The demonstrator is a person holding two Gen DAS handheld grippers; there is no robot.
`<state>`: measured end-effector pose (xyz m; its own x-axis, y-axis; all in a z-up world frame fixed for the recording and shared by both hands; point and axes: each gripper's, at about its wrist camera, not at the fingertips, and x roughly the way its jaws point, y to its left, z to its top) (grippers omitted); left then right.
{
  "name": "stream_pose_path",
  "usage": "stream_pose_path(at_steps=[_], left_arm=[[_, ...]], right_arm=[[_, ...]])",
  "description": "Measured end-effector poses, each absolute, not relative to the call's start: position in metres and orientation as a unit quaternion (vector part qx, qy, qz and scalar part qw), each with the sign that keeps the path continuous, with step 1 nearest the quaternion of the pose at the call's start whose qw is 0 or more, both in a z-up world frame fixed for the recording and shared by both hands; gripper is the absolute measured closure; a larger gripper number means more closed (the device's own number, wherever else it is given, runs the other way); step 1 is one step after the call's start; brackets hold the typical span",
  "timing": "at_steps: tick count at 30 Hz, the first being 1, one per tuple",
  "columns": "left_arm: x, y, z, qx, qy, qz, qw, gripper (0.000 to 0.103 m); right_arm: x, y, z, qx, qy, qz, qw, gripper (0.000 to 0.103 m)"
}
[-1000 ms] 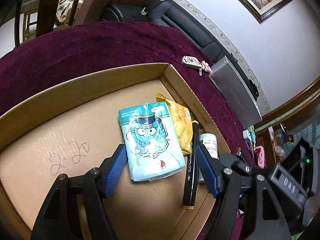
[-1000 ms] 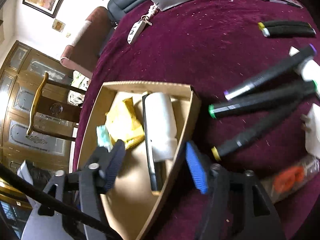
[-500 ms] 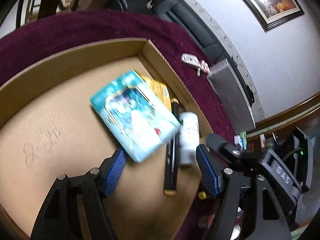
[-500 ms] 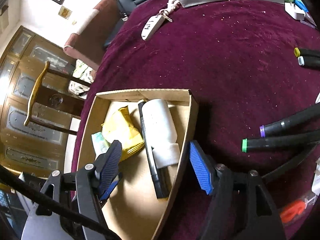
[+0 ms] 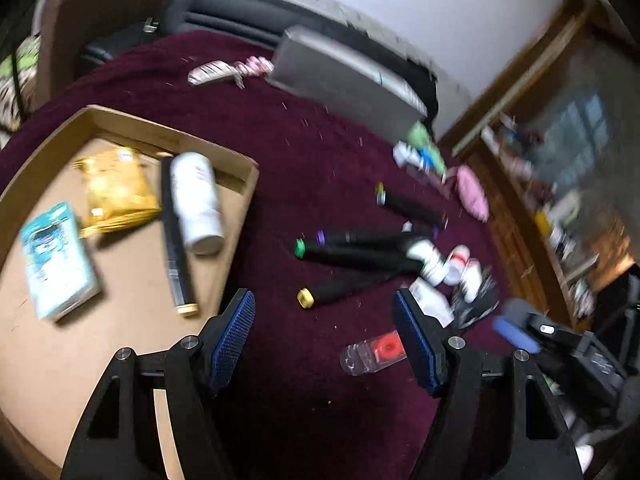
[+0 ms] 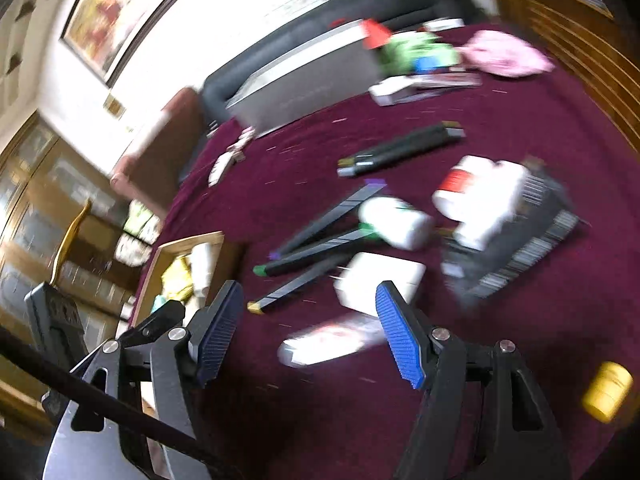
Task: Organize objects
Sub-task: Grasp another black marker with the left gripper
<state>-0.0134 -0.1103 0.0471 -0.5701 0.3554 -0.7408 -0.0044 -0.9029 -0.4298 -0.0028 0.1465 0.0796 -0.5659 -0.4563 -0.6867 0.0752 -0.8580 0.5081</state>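
A cardboard box (image 5: 248, 184) sits on the maroon tablecloth at the left. It holds a blue snack packet (image 5: 56, 260), a yellow packet (image 5: 116, 192), a black marker (image 5: 176, 240) and a white bottle (image 5: 196, 200). Black markers (image 5: 360, 256) lie loose on the cloth right of the box, also in the right wrist view (image 6: 316, 240). A clear pack with a red disc (image 5: 374, 352) lies by my left gripper (image 5: 324, 336), which is open and empty. My right gripper (image 6: 308, 328) is open and empty above a white adapter (image 6: 380, 280).
White bottles (image 6: 476, 196), a barcode-striped black packet (image 6: 520, 248) and a yellow cap (image 6: 608, 392) lie at the right. A grey laptop (image 5: 344, 80), keys (image 5: 224, 70) and a pink pouch (image 5: 472, 196) lie farther back. A wooden cabinet stands on the right.
Both views have swung right, from the box to the loose markers and bottles on the cloth. Both grippers stay open and empty. The now frames are motion-blurred.
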Motion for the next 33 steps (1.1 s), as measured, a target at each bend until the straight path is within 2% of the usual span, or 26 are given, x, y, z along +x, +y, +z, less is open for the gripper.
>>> stream_pose_path(at_steps=[9,13,16,19,24,33], left_arm=[[-0.062,-0.046,0.011,-0.483,0.014,0.873,0.058,0.038],[-0.057,-0.022,0.004,-0.498,0.069,0.858,0.101,0.039],[-0.040,-0.004,0.002,-0.509,0.088,0.843,0.153,0.044],[-0.017,0.005,0.013,-0.520,0.069,0.817,0.241,0.061],[-0.003,0.012,0.034,-0.474,0.124,0.841,0.229,0.061],[-0.029,0.017,0.008,-0.491,0.118,0.845,0.179,0.061]], right_arm=[[0.018,0.192,0.045,0.416,-0.271,-0.858,0.132,0.035],[0.018,0.196,0.037,0.408,-0.280,-0.859,0.132,0.035],[0.019,0.195,0.034,0.401,-0.277,-0.862,0.137,0.035],[0.019,0.196,0.032,0.393,-0.279,-0.864,0.148,0.035],[0.018,0.202,0.025,0.389,-0.290,-0.860,0.156,0.035],[0.017,0.208,0.018,0.396,-0.300,-0.854,0.151,0.034]])
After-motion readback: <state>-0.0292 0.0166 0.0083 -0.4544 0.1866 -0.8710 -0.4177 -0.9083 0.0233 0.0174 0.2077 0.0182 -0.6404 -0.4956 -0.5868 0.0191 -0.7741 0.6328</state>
